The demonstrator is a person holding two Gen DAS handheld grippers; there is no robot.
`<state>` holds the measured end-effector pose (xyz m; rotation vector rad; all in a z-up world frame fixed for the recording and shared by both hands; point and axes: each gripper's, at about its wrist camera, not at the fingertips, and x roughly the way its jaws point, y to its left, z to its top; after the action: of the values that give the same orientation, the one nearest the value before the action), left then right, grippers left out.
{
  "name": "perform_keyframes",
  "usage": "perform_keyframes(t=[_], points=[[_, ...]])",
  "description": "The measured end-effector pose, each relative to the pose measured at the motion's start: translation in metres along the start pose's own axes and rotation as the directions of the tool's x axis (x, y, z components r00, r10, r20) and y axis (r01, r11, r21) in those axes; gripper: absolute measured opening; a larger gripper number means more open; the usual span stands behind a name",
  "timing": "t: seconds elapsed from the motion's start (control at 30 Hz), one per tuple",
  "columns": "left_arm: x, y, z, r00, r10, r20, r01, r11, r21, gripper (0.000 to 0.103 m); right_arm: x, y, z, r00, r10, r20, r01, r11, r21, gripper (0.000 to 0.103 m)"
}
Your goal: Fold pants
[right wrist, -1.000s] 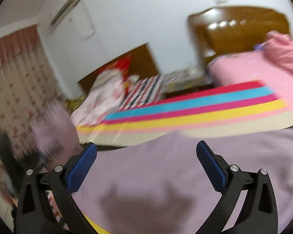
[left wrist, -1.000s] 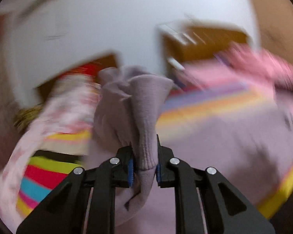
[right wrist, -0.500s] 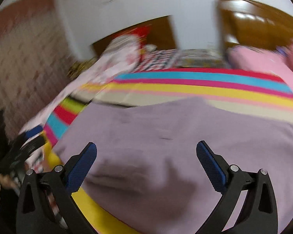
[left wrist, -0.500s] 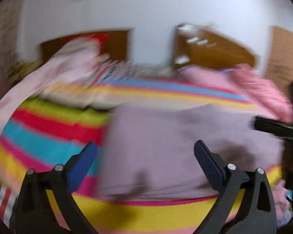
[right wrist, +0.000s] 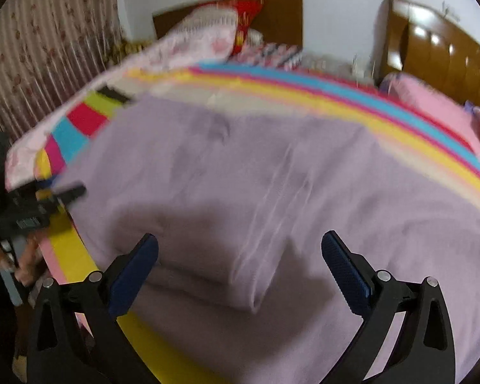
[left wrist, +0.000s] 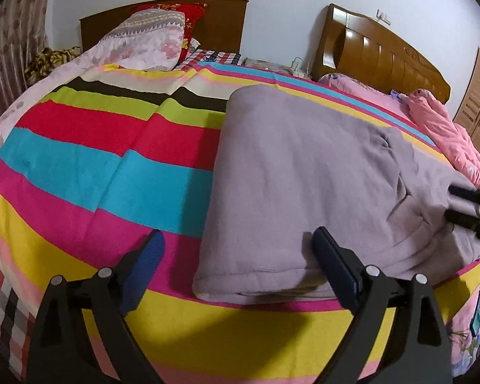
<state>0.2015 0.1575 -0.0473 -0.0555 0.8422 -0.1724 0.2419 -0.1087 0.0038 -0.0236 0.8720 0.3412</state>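
While pants [left wrist: 297, 172] lie folded on bedspread [left wrist: 89, 147], both hand-held grippers released, empty.

One pair of pants [left wrist: 297, 176] is lying on one striped blanket [left wrist: 80, 166]; two grippers [left wrist: 236, 252] [right wrist: 240, 262], two headboards [left wrist: 380, 54] and two pillows [left wrist: 150, 41] are showing.

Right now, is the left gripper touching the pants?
Cannot tell. In the left wrist view the left gripper is open, and its right finger overlaps the pants edge; no gap or contact shows plainly.
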Motion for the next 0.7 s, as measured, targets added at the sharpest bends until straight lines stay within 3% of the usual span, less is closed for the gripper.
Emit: perform_keyframes(t=[0.07, 0.17, 0.27, 0.43, 0.47, 0.5, 0.6, 0.63, 0.7], points=[[0.007, 0.003, 0.006, 1.000, 0.007, 0.001, -0.007, 1.000, 0.007, 0.094, 0.003, 0.002, 0.002, 1.000, 0.011, 0.008, -0.011, 1.000, 0.003, 0.098], [0.014, 0.002, 0.010, 0.999, 0.031, -0.004, -0.031, 0.999, 0.014, 0.096, 0.035, 0.009, -0.005, 0.990, -0.099, -0.099, 0.093, 0.993, -0.068, 0.098], [0.011, 0.000, 0.012, 0.998, 0.059, -0.007, -0.059, 0.998, 0.019, 0.098, 0.037, -0.004, -0.010, 0.994, -0.033, -0.107, 0.036, 0.999, 0.028, 0.098], [0.010, -0.004, 0.013, 0.995, 0.103, -0.009, -0.103, 0.994, 0.021, 0.100, 0.033, -0.008, -0.016, 0.991, -0.010, -0.131, 0.014, 1.000, 0.026, 0.098], [0.007, -0.006, 0.014, 0.992, 0.127, -0.004, -0.127, 0.992, 0.025, 0.101, 0.028, -0.010, -0.018, 0.988, -0.001, -0.154, 0.007, 0.999, 0.042, 0.098], [0.000, -0.013, 0.016, 0.981, 0.192, 0.027, -0.194, 0.980, 0.048, 0.101, 0.021, -0.012, -0.021, 0.988, -0.003, -0.157, 0.011, 0.999, 0.048, 0.098], [-0.020, -0.037, 0.019, 0.942, 0.308, 0.132, -0.324, 0.937, 0.128, 0.100, -0.030, -0.039, -0.039, 0.998, -0.045, -0.051, 0.051, 0.992, 0.117, 0.098], [-0.026, -0.045, 0.020, 0.939, 0.305, 0.157, -0.327, 0.933, 0.149, 0.100, -0.051, -0.060, -0.050, 0.999, -0.054, -0.004, 0.054, 0.981, 0.185, 0.098], [-0.033, -0.068, 0.026, 0.953, 0.242, 0.185, -0.277, 0.941, 0.196, 0.100, -0.088, -0.108, -0.075, 0.995, -0.074, 0.072, 0.044, 0.934, 0.355, 0.098]])
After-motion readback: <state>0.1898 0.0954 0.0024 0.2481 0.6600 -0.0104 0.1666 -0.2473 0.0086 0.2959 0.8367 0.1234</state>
